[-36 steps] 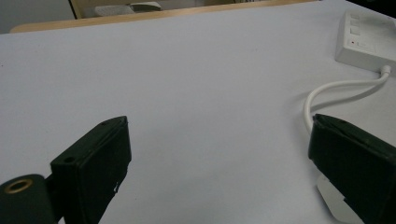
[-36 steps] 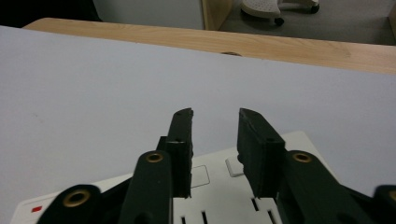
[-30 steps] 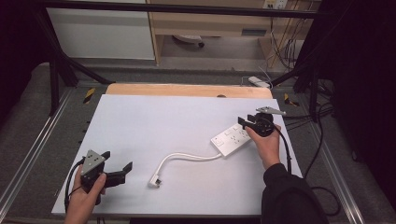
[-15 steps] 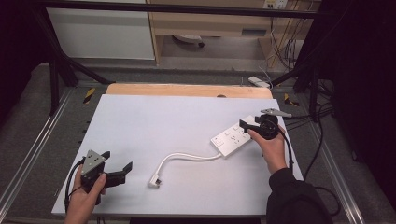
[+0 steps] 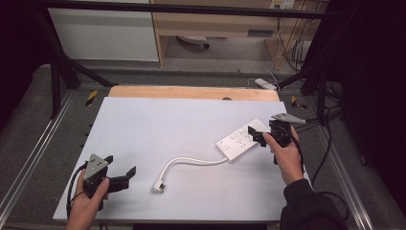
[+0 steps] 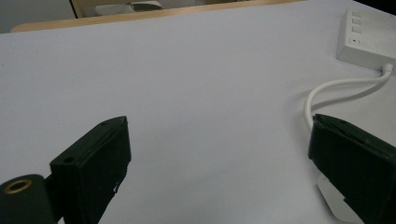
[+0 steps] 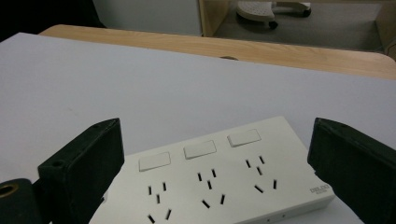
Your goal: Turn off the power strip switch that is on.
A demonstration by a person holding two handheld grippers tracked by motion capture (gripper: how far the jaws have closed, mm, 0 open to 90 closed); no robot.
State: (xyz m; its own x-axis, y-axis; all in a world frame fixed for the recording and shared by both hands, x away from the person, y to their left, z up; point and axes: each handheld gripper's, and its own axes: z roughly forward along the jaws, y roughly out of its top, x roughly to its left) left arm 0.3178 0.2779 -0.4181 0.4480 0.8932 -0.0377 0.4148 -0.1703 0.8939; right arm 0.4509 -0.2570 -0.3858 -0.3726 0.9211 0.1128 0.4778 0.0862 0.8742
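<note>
Table: white top, with a strip of bare wood along the far edge. On it: one white power strip at right, three switches and three socket groups; its white cord curves leftward to a plug lying flat near the front.
</note>
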